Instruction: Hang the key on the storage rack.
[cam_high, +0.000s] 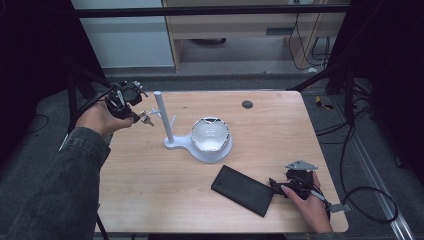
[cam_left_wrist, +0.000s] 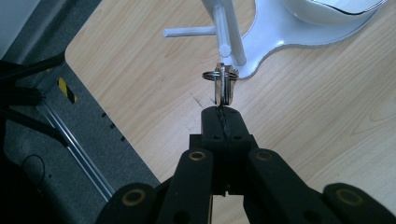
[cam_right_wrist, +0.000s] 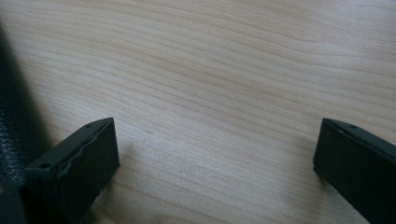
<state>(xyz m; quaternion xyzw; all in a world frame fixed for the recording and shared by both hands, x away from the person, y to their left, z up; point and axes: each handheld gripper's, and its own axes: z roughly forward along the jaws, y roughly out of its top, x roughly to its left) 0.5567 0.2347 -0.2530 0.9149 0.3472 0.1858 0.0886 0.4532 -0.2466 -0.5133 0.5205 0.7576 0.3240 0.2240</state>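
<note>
**Small metal key on a split ring held up beside the white stand**

The small silver metal key with its split ring sits pinched between the closed jaws of the left gripper, its ring end poking out past the tips. In the left gripper view the key hangs above the pale wooden table, just short of the short white pegs that jut from the stand's post; whether key and peg touch I cannot tell.

In the high view the left gripper is at about ten o'clock on the table, lifted off the surface, its jaws aimed toward three o'clock at the white plastic stand with its tall upright post. The left hand wraps the gripper body, and the forearm in a grey denim sleeve comes in from seven o'clock.

The stand's rounded base carries a white bowl-shaped dish near the table's centre.

The right gripper rests low at about five o'clock, the right hand behind it, pointing toward nine o'clock. Its jaws stand spread wide apart over bare wood in the right gripper view, gripping nothing. A flat black rectangular case with a textured surface lies just beside the jaw tips; its edge appears at the left of the right gripper view.
</note>
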